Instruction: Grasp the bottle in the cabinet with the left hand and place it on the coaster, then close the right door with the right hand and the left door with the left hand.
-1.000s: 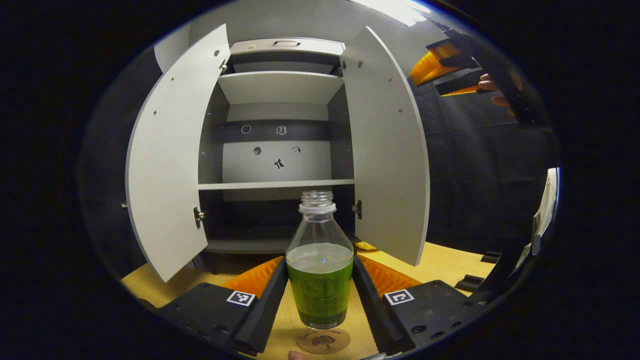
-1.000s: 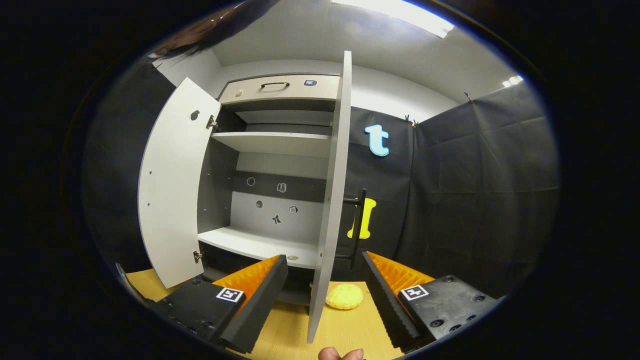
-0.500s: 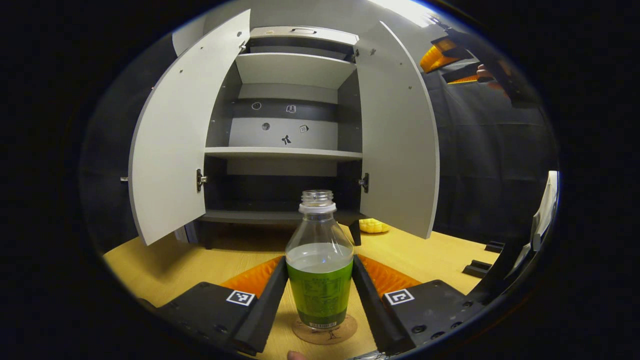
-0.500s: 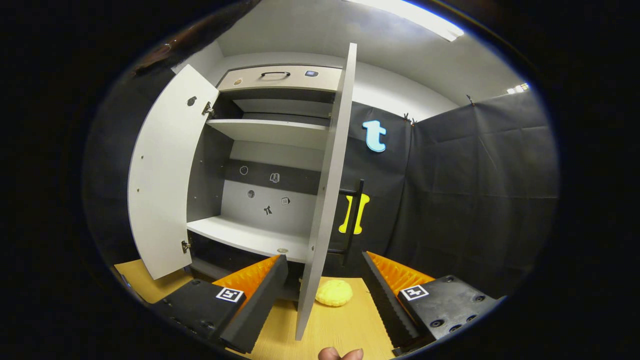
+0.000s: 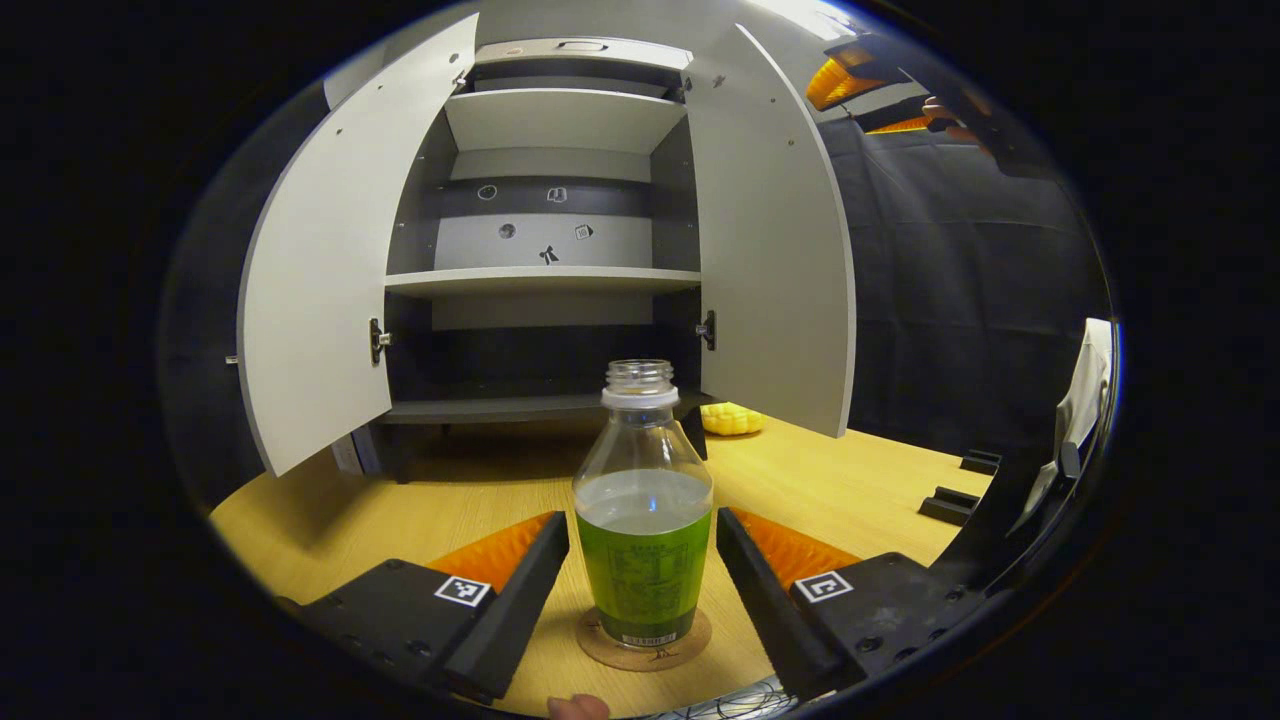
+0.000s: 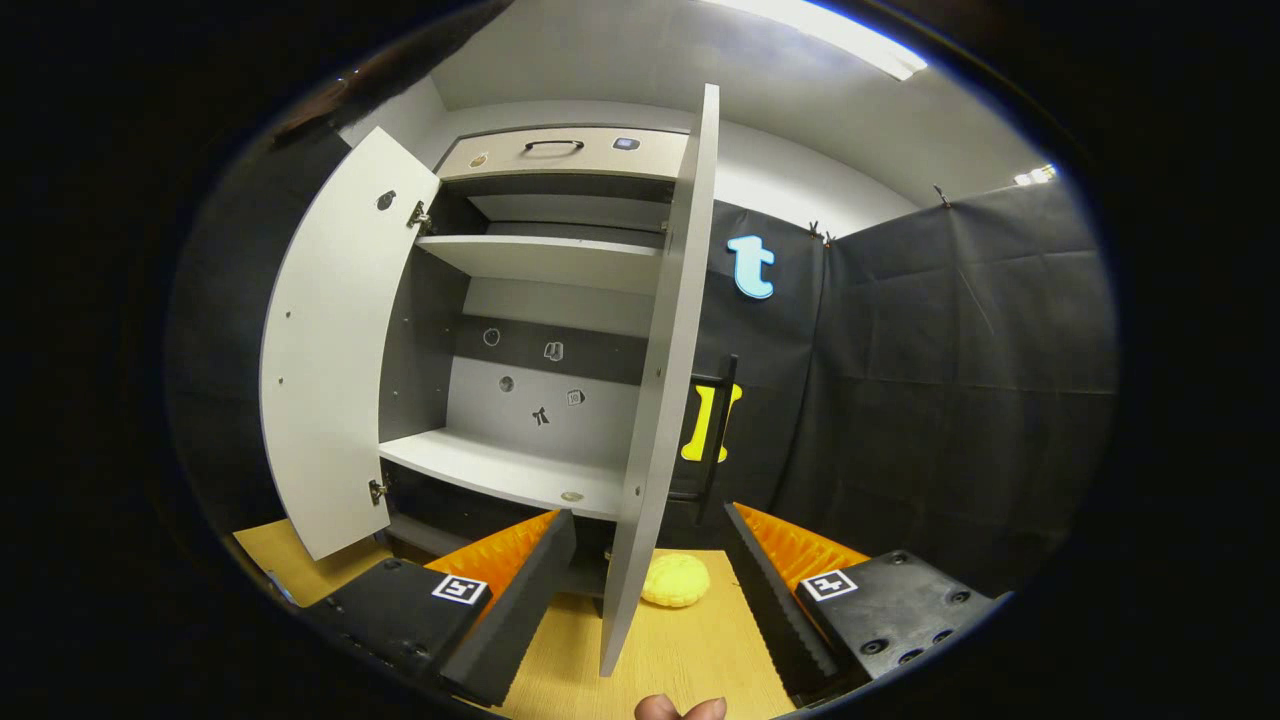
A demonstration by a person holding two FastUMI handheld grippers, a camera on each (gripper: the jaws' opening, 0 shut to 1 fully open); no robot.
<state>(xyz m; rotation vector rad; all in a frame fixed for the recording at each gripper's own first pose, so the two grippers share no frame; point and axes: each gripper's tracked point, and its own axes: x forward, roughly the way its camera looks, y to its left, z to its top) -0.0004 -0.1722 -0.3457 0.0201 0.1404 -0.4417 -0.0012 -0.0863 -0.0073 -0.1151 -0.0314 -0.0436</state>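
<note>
On the coaster (image 5: pixel 644 645) stands the uncapped, green-labelled bottle (image 5: pixel 643 520).

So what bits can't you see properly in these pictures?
- The round cork coaster, left gripper view: its middle is hidden under the clear plastic bottle with the green label.
- The small stickers on the grey cabinet's back wall: too small to tell.
- The lumpy yellow thing, right gripper view: partly behind the open right door.
- The right door's black handle: partly hidden behind that door.
</note>
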